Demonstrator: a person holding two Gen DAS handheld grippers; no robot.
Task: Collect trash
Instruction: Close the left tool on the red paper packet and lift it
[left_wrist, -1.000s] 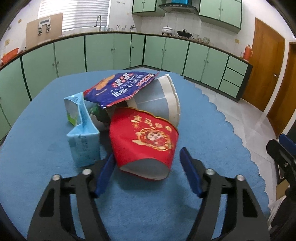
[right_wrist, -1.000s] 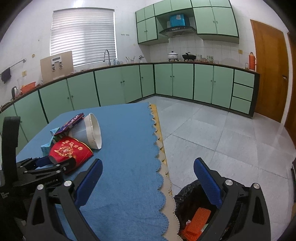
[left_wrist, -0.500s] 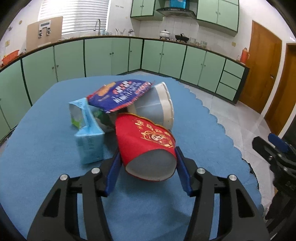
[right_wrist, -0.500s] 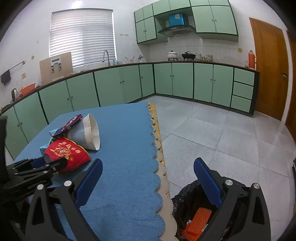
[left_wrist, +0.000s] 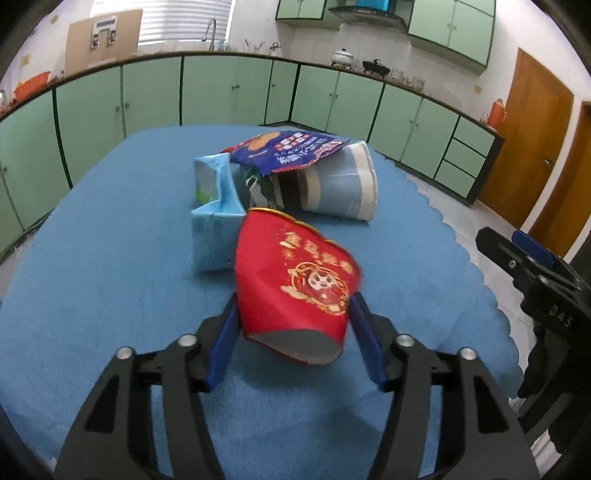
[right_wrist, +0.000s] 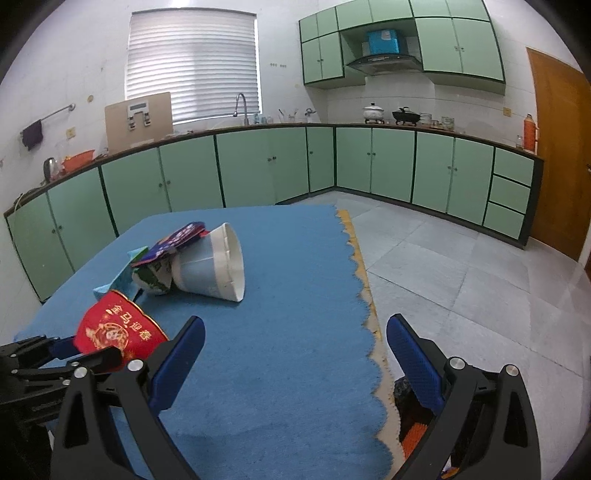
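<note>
Left claw (left_wrist: 293, 325) clamped on the red cup (left_wrist: 295, 284): blue pads pressed against both sides near its base, cup squashed a bit, mouth pointing away from the camera, gold print facing up. Cup looks lifted off the blue mat (left_wrist: 110, 258), tilted; in the right wrist view the red cup (right_wrist: 118, 334) sits at the lower left with the left claw (right_wrist: 79, 352) on it, just in front of the rest of the pile. Right claw (right_wrist: 295, 358) wide, holding nothing, hovering over the mat's (right_wrist: 288, 295) scalloped right edge. Remaining trash is bunched mid-table: light blue carton (left_wrist: 214, 218) just behind and left of the red cup, crumpled; white cup (left_wrist: 340, 188) on its side, mouth toward the right; blue snack bag (left_wrist: 288, 151) draped across the carton top and the white cup's base; a green-white wrapper (left_wrist: 262, 184) wedged between carton and white cup. Same pile from the right: white cup (right_wrist: 214, 264), snack bag (right_wrist: 177, 240), wrapper (right_wrist: 153, 278), carton (right_wrist: 122, 278). Black trash bag (right_wrist: 406, 406) is on the floor just off the table's right edge, under the right claw's right finger, something orange (right_wrist: 415, 437) inside; mostly hidden by the finger. Right claw (left_wrist: 532, 266) shows at the right edge of the left view, off the table edge.
</note>
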